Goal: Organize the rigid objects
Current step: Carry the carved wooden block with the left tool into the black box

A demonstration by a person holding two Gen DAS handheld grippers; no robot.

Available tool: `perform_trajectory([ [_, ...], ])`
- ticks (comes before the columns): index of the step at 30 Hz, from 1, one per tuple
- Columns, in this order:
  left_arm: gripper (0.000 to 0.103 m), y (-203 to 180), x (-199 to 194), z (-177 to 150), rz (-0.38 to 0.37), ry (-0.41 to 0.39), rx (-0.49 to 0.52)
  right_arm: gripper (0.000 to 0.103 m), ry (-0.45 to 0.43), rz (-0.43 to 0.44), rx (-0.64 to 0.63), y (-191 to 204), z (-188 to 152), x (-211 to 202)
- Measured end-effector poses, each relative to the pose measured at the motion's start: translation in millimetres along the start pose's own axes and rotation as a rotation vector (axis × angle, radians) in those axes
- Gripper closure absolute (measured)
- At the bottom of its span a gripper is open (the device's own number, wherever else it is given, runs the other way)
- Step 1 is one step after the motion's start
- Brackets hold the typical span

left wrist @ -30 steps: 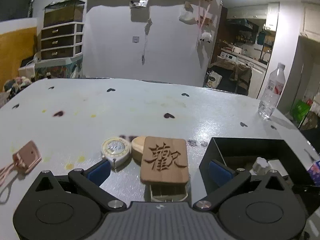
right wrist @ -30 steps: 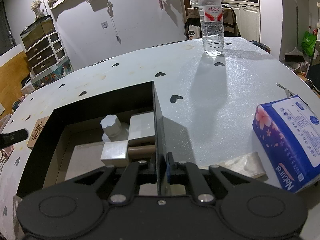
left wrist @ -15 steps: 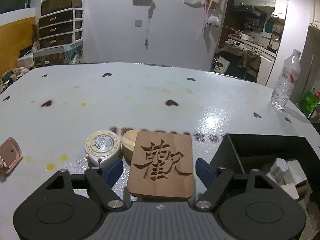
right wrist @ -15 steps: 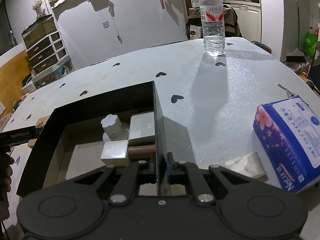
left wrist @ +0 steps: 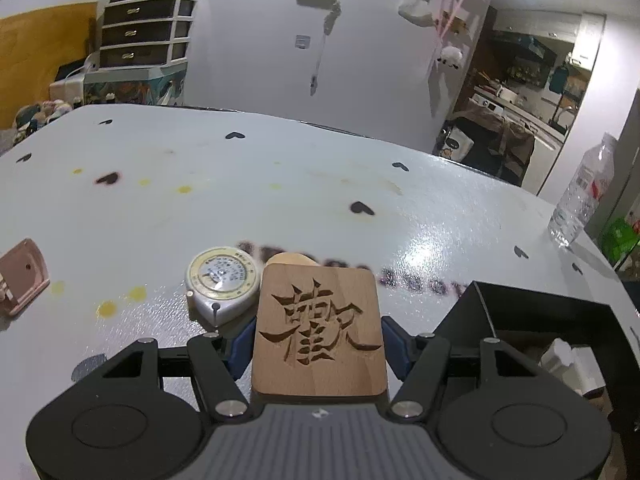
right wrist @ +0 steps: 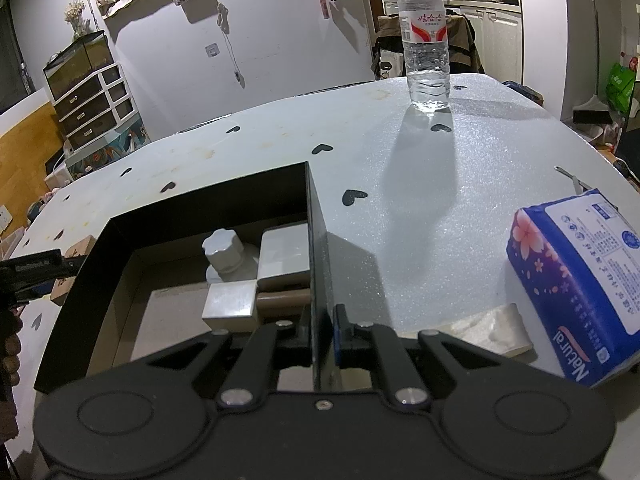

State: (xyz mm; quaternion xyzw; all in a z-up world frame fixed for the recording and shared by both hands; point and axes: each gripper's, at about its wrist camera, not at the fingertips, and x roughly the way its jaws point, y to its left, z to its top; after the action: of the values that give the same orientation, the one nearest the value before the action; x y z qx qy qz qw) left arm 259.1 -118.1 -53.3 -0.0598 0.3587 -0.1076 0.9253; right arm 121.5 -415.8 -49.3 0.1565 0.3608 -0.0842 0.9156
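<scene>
My left gripper (left wrist: 318, 340) is shut on a wooden block (left wrist: 320, 330) carved with a Chinese character; its blue pads press both sides. A round tape measure (left wrist: 222, 282) lies just left of the block, a pale wooden disc (left wrist: 290, 259) behind it. The black box (left wrist: 532, 320) sits to the right. My right gripper (right wrist: 320, 328) is shut on the right wall of the black box (right wrist: 316, 248). Inside the box are a white knob-shaped piece (right wrist: 223, 250), white blocks (right wrist: 285, 256) and a brown cylinder (right wrist: 282, 301). The block and left gripper show at that view's left edge (right wrist: 74, 250).
A water bottle (right wrist: 426, 40) stands at the table's far side, also in the left wrist view (left wrist: 582, 196). A blue tissue pack (right wrist: 580, 280) and a flat pale slab (right wrist: 480, 328) lie right of the box. A pink tag (left wrist: 20, 276) lies at the far left.
My left gripper moved forward around the carved wooden block and closed on it. My right gripper stayed still, gripping the box wall.
</scene>
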Motion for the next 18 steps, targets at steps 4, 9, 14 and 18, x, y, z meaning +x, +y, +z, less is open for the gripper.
perform_trajectory([
  [4, 0.038, 1.1, -14.7, 2.4, -0.027, -0.036, -0.017, 0.094, 0.000, -0.001, -0.001, 0.0, 0.0, 0.0],
  [9, 0.038, -10.9, -37.8, 8.1, -0.115, -0.078, 0.002, 0.094, 0.000, 0.000, 0.000, 0.0, 0.0, 0.1],
  [14, 0.038, -37.2, -58.6, 9.2, -0.261, -0.085, 0.047, 0.094, -0.001, 0.001, 0.002, 0.1, 0.0, 0.1],
  [18, 0.038, -63.6, -61.8, 4.1, -0.365, -0.043, 0.054, 0.094, -0.002, 0.006, 0.007, -0.2, -0.1, 0.0],
])
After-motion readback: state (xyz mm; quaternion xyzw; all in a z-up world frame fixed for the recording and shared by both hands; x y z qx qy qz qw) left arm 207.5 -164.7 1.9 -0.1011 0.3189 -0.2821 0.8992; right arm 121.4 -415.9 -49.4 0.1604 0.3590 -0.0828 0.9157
